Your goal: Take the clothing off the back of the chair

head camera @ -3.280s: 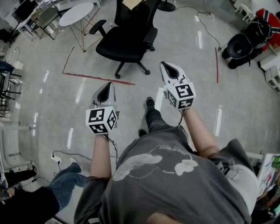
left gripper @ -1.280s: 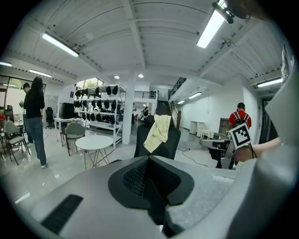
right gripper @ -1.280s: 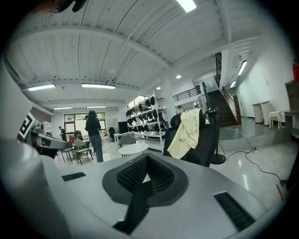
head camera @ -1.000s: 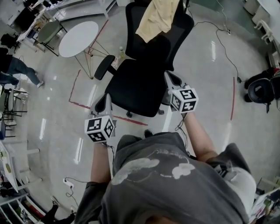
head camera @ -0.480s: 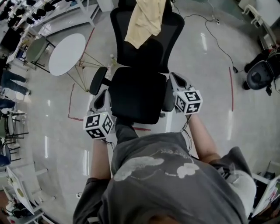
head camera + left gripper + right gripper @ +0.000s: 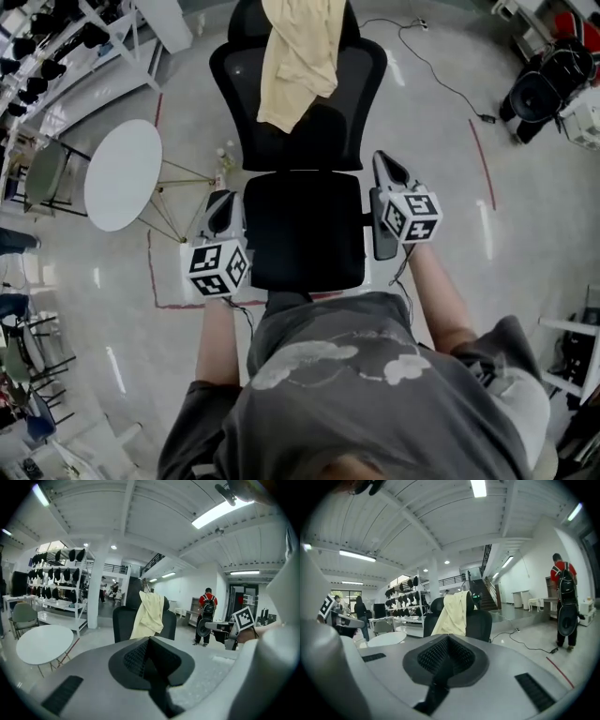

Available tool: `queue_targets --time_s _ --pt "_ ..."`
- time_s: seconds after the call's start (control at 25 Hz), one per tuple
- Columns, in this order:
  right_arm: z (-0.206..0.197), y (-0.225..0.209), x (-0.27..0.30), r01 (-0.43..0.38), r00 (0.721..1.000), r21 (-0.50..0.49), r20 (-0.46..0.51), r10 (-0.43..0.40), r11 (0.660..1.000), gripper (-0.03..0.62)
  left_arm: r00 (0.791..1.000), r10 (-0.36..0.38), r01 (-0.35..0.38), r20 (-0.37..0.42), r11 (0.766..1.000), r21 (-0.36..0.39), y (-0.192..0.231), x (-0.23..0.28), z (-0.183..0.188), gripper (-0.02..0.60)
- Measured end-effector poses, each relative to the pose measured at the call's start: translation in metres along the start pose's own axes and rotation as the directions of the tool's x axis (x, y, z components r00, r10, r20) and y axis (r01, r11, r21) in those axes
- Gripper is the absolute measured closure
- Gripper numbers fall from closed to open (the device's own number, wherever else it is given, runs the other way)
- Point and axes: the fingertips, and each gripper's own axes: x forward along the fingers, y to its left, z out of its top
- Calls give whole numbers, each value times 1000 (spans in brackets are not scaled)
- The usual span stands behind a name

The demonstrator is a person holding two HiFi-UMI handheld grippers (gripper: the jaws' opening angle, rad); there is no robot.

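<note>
A pale yellow garment (image 6: 297, 56) hangs over the backrest of a black office chair (image 6: 305, 230), draped down the front. The same garment (image 6: 149, 616) is ahead of me in the left gripper view, and the garment (image 6: 452, 613) is also ahead in the right gripper view. My left gripper (image 6: 223, 201) is beside the seat's left edge, over the left armrest. Its jaws are shut and hold nothing. My right gripper (image 6: 383, 161) is by the right armrest, also shut and holding nothing. Both point towards the backrest and are well short of the cloth.
A round white table (image 6: 122, 173) on thin legs stands left of the chair. A cable (image 6: 441, 80) and red floor tape (image 6: 483, 159) lie to the right. Dark gear (image 6: 544, 89) sits at far right. A person with a backpack (image 6: 562, 602) stands off to the right.
I have come up to the chair: it has slid down and nearer in the head view. Both grippers now flank the seat instead of hanging in front of it. The jaws stay shut.
</note>
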Motion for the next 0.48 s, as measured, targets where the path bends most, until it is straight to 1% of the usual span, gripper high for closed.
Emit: queue_targets --time_s 0.12,0.28,0.48 --pt "18 7 32 69 998 -4 13 -69 998 602 998 -60 61 -21 998 15 34 26 16 583" --pt "40 4 80 146 988 31 39 -147 989 602 991 -136 136 -16 990 38 67 66 41 583" --pt "60 5 140 205 977 49 56 -208 978 600 976 -218 218 -5 973 77 102 115 70 583"
